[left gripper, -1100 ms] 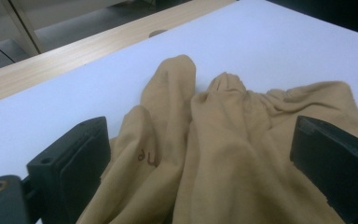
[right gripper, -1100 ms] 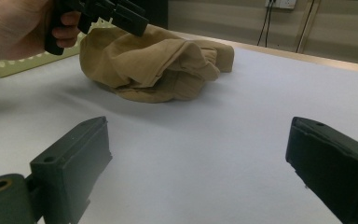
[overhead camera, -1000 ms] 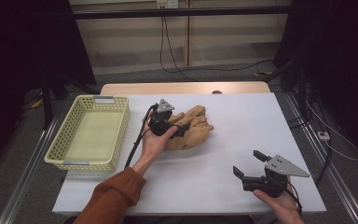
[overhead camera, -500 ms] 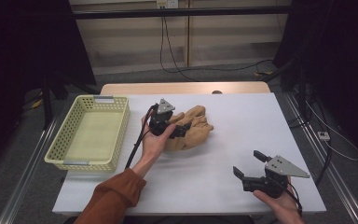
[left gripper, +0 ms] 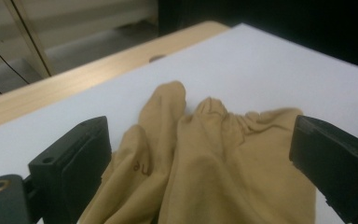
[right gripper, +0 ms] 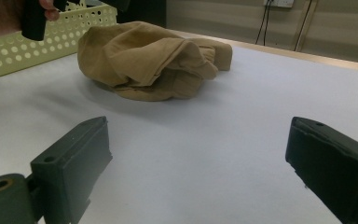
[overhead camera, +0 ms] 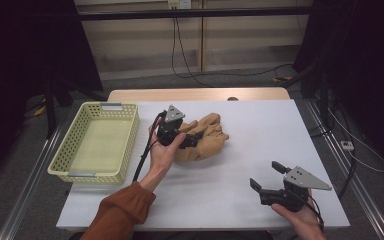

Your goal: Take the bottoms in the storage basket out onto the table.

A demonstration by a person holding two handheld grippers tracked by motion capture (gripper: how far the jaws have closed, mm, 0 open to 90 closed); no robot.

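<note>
One tan cloth (overhead camera: 203, 139), crumpled in a low heap near the middle of the white desk (overhead camera: 260, 150), a little toward the far side; folds bunched and overlapping, one rounded lobe poking out toward the far edge. Seen again in the left gripper view (left gripper: 205, 158), close up between the two black jaws, and in the right gripper view (right gripper: 154, 58), farther off across bare desk surface.

One pale yellow perforated basket (overhead camera: 65, 155) at the left of the desk, just beside the cloth's side of things but apart from it, nothing visible inside. Corner of it also in the right gripper view (right gripper: 51, 46).

Two grippers. Left gripper (overhead camera: 192, 140) low over the near-left edge of the cloth, jaws spread wide with the fabric lying between them, not clamped on it; whether the jaws touch the fabric cannot be told. Left hand (overhead camera: 162, 152) wrapped around the body, forearm in a rust-orange sleeve (overhead camera: 122, 215) reaching diagonally from the bottom edge. One black cable (overhead camera: 144, 155) trailing back along the wrist.

Right gripper (overhead camera: 267, 175) near the desk's front right corner, well apart from the cloth, jaws parted and holding nothing, pointed toward the heap. Right hand (overhead camera: 300, 220) beneath it at the bottom edge, grey three-cornered plate on top.
</note>
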